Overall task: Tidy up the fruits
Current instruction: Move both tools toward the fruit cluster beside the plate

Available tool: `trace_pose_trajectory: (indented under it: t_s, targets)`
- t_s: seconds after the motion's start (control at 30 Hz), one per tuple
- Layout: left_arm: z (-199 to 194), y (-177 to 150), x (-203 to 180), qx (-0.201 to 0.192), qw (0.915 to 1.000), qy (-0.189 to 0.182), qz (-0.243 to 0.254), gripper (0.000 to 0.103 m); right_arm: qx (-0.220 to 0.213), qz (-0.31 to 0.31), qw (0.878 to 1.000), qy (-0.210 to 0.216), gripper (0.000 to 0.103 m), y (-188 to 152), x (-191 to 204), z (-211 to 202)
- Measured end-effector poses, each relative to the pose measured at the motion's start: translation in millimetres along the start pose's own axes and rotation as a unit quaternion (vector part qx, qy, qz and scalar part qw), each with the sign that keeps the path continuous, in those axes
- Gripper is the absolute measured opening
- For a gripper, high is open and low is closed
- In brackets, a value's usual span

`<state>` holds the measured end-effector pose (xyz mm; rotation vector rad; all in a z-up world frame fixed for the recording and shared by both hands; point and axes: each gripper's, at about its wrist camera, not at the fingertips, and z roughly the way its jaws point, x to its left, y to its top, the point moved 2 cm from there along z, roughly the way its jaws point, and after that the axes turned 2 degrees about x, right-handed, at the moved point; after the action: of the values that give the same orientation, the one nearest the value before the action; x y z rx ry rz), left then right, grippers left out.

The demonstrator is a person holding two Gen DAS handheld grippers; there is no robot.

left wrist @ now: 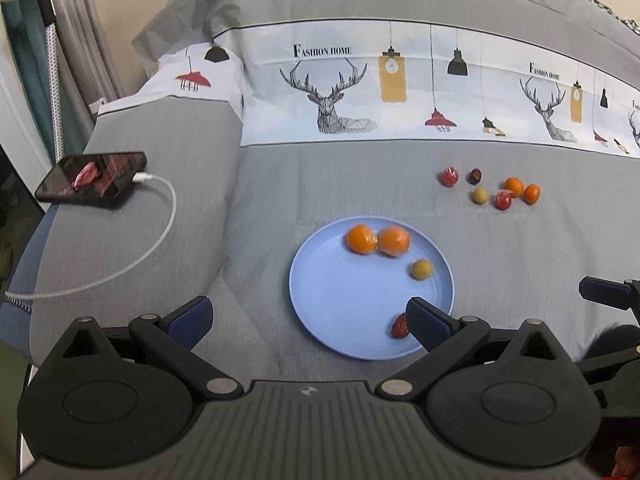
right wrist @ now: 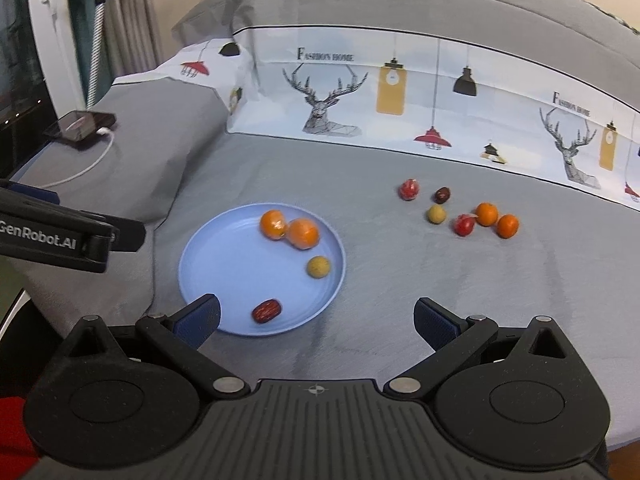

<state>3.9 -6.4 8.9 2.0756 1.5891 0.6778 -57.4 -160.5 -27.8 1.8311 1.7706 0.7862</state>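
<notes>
I'm eyeing six small loose fruits [right wrist: 460,210] lying on the grey bedspread [right wrist: 400,300], right of the blue plate [right wrist: 200,276]; they're looking light, round, rollable, so I'm planning a gentle pinch across the middle. Both the right gripper [right wrist: 316,316] and the left gripper [left wrist: 310,316] are hanging spread and empty, well short of them.

Readable text: a printed slogan on fabric and a brand mark on one gripper.

From my left wrist camera I read "FASHION HOME" in dark capitals on the white printed fabric band [left wrist: 360,92], above a drawn deer head, and again farther right, smaller. From my right wrist camera I read "GenRobot.AI" in pale letters on the black side of the left gripper [right wrist: 60,236]. I can read no numbers anywhere.
</notes>
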Motion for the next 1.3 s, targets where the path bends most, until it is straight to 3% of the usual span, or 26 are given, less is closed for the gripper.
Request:
trace_pose_trajectory:
  t_s: [0.47,1.3]
  targets:
    - [17,31,-24,-0.003,0.9998,-0.015,0.014,0.103,-0.01,0.042,0.998,-0.037,0.102,9,-40,12]
    - [83,84,-93,0.014,0.9978,-0.038,0.053,0.103,0.001,0.113,0.99,-0.085,0.102,12,-124,62]
